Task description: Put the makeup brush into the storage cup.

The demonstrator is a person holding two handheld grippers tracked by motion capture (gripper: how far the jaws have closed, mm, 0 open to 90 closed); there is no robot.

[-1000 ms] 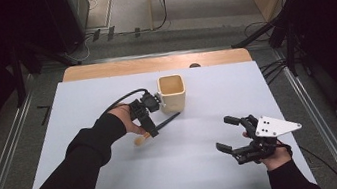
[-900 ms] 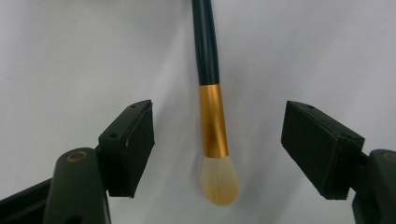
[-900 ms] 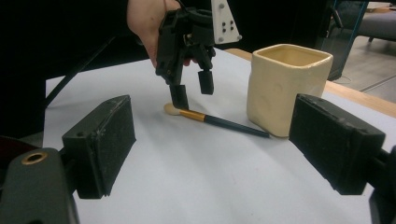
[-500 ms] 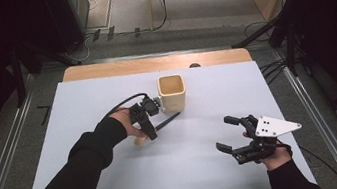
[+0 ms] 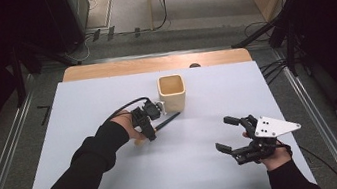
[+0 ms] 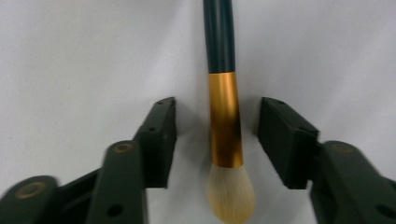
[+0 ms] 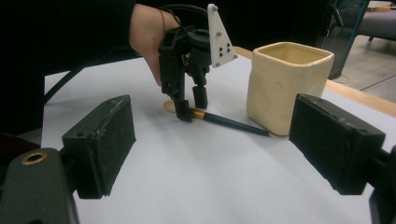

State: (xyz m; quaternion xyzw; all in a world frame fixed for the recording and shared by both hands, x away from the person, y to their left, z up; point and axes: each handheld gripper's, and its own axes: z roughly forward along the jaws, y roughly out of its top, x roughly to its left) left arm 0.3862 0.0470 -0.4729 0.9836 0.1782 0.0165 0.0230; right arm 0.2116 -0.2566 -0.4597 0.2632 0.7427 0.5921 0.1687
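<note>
A makeup brush (image 5: 168, 121) lies flat on the white table, with a dark handle, gold ferrule (image 6: 225, 116) and pale bristles. Its handle tip reaches a cream square cup (image 5: 172, 93). My left gripper (image 5: 151, 132) points down over the brush, one jaw on each side of the ferrule. The jaws have just been closing, and a gap still shows on both sides of the brush. In the right gripper view the left gripper (image 7: 191, 109) straddles the brush (image 7: 224, 120) beside the cup (image 7: 285, 84). My right gripper (image 5: 225, 134) rests near the front right, open and empty.
A white sheet (image 5: 83, 112) covers the table, and a wooden strip (image 5: 152, 64) shows at its far edge. Metal rails run along both sides. Cables lie on the floor beyond the table.
My left gripper has come back from beside the cup and down over the brush, its jaws narrower around the ferrule. The right gripper has stayed put.
</note>
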